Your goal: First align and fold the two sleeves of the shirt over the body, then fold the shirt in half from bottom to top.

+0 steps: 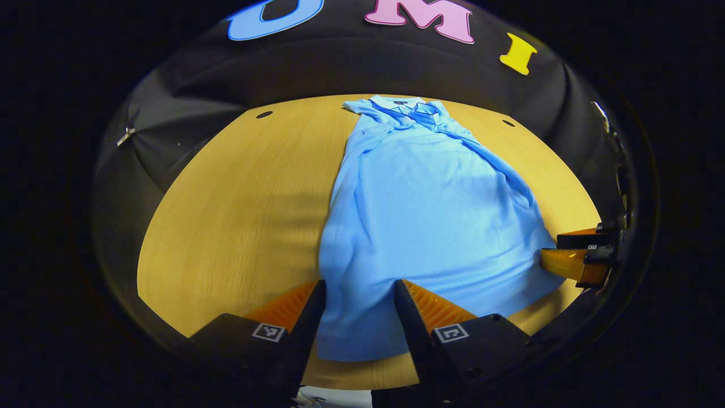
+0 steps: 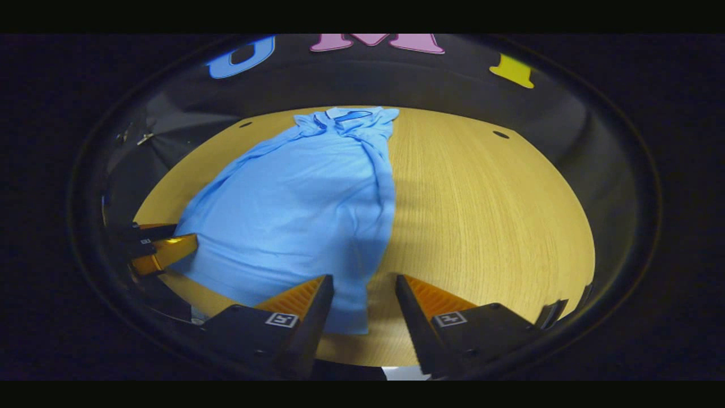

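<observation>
Your light blue polo shirt point(image 1: 419, 215) lies flat on the wooden bench point(image 1: 238, 198), collar point(image 1: 405, 105) at the far end near the booth wall and hem toward you. Both sleeves look already folded in over the body, so the shirt reads as a long narrow shape that widens toward the hem.

In the left gripper view, your left claw point(image 1: 359, 309) sits at the near left corner of the hem with its fingers apart. The shirt's lower left edge runs down between them, and the cloth fills the gap, but you cannot tell whether either finger presses on it. At the right edge of that view, your right claw point(image 1: 578, 255) shows from the side, low over the bench at the shirt's near right corner.

In the right gripper view, the shirt point(image 2: 294, 209) lies left of centre, with the collar point(image 2: 348, 115) far off and bare bench point(image 2: 487, 215) to the right. Your right claw point(image 2: 362, 303) is spread wide here too. The shirt's near right corner hangs into the gap, close to the left finger, while the right finger stands over bare wood. At the left edge, your left claw point(image 2: 161, 252) shows just beside the hem's other corner.
</observation>
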### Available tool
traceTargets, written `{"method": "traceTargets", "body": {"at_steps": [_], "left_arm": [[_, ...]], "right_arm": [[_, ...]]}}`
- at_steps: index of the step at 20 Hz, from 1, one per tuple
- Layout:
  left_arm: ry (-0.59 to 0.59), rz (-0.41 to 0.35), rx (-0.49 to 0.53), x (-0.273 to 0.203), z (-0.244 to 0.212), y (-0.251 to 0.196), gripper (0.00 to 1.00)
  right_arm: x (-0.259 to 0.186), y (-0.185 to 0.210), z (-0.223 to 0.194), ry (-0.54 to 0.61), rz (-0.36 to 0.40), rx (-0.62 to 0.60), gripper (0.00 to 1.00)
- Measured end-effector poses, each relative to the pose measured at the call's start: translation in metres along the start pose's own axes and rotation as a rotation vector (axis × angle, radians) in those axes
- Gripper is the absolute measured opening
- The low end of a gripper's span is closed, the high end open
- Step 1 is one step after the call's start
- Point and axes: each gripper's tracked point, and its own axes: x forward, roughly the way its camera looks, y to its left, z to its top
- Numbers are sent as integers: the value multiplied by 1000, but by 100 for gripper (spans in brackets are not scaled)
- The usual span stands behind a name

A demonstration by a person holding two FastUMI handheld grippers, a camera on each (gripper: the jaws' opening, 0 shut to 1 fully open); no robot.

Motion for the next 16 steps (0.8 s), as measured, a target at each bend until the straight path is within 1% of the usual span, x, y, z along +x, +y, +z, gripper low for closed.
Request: {"method": "traceTargets", "body": {"at_steps": [1, 2, 3, 4, 5, 6, 7, 8, 9, 10, 11, 12, 13, 16], "left_arm": [[-5, -11, 9, 1, 3, -5, 70], [-10, -18, 17, 0, 4, -10, 66], [-10, -21, 19, 2, 5, -15, 49], [-9, -9, 19, 0, 5, -17, 34], [-11, 5, 22, 0, 7, -19, 17], [-10, 18, 23, 0, 6, -20, 13], [-8, 18, 26, 1, 7, -23, 7], [-2, 2, 31, 1, 8, -27, 7], [5, -6, 31, 1, 9, -28, 7], [15, -17, 29, 0, 9, -27, 7], [28, -25, 24, 1, 9, -27, 6], [37, -30, 11, -1, 10, -27, 2], [44, -30, -3, -1, 12, -26, 6], [37, -41, -40, -10, 28, -29, 6]], "right_arm": [[2, 3, -1, 6, 11, 10, 51], [3, 4, 0, 11, 21, 18, 39], [2, 6, -1, 21, 30, 22, 19], [0, 7, 1, 21, 43, 22, 8], [1, 9, -1, 32, 59, 20, 5], [1, 9, -1, 30, 67, 24, 7], [1, 8, 0, 31, 73, 36, 1], [1, 8, 0, 35, 80, 43, 7], [1, 8, 0, 34, 87, 47, 1], [1, 8, 0, 45, 95, 44, 1], [1, 8, 1, 49, 100, 43, 6], [1, 8, 0, 59, 108, 44, 6], [0, 7, 1, 65, 113, 52, 6], [-8, 6, 16, 53, 125, 53, 6]]}}
